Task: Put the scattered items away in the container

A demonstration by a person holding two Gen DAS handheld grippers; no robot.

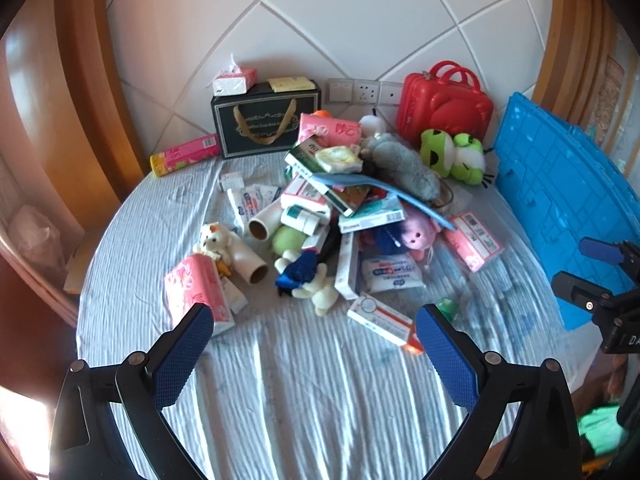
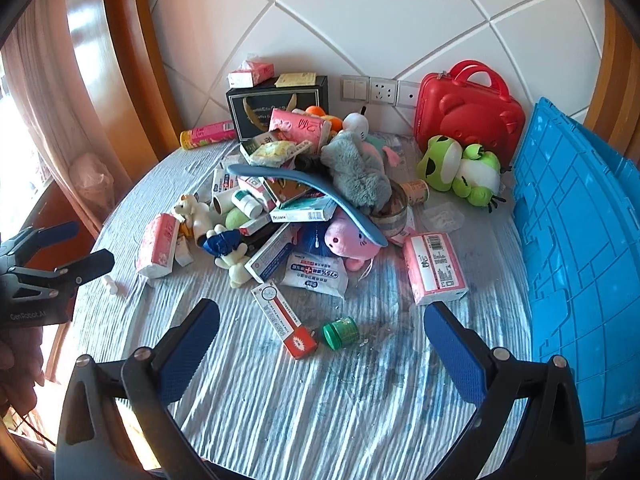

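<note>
We hold left hand-held gripper (image 1: 314, 322) and right hand-held gripper (image 2: 322, 318) spread wide, empty, poised over counter (image 2: 320, 400) for first pick. Nearest: one green jar (image 2: 341, 333), one red-tipped box (image 2: 283, 319). Beyond: heap (image 2: 296, 204), two frog plushes (image 2: 460, 170). Blue container (image 2: 576, 264) at right edge, within easy reach.

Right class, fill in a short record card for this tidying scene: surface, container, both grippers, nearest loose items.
surface: striped pale cloth over a round table
container: blue plastic crate, at the table's right edge
left gripper: open, empty
right gripper: open, empty
nearest items: small green-capped jar; long white-and-red carton
heap: soft toys, boxes and tissue packs, mid-table
</note>
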